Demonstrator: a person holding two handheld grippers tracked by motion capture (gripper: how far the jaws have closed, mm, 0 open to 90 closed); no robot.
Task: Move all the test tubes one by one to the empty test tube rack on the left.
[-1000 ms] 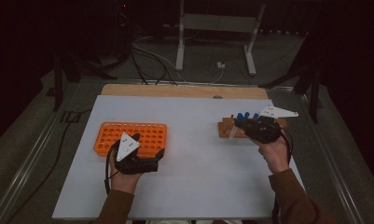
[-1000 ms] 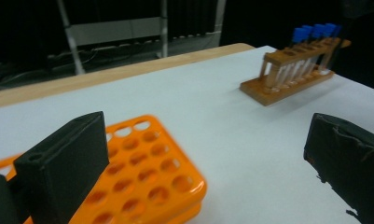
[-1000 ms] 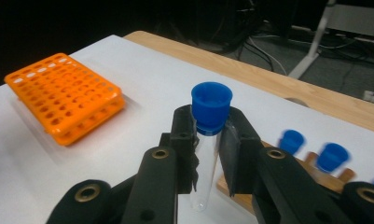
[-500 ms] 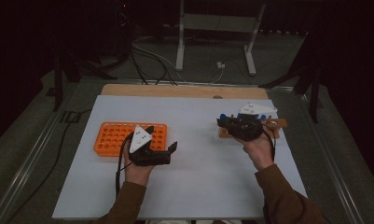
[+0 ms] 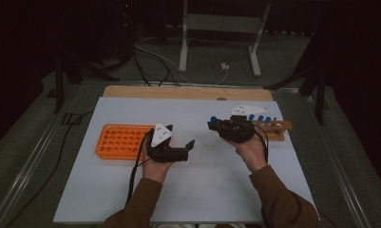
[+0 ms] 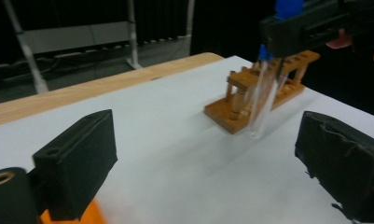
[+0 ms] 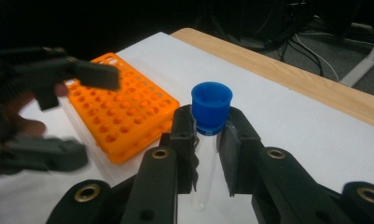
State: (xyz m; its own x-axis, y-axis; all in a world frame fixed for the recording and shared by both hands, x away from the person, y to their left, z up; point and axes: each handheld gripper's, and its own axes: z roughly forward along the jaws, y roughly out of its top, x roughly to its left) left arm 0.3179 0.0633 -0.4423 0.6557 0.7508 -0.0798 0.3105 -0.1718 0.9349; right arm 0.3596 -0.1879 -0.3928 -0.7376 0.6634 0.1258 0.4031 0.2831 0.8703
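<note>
Carrying a blue-capped test tube (image 7: pixel 206 140) away from the wooden rack (image 5: pixel 273 129), the right gripper (image 5: pixel 215 126) is clamped just below the cap. The left gripper (image 5: pixel 188 148), jaws wide but just closing slightly with nothing between them, waits between that rack and the orange rack (image 5: pixel 119 141). Keep the tube upright; receive it low on the glass.

A clear tube (image 7: pixel 205 163) with a blue cap (image 7: pixel 211 106); an orange rack (image 5: pixel 121 141) dotted with holes; a brown wooden rack (image 6: pixel 261 88); black claws; a white table (image 5: pixel 202 190).
</note>
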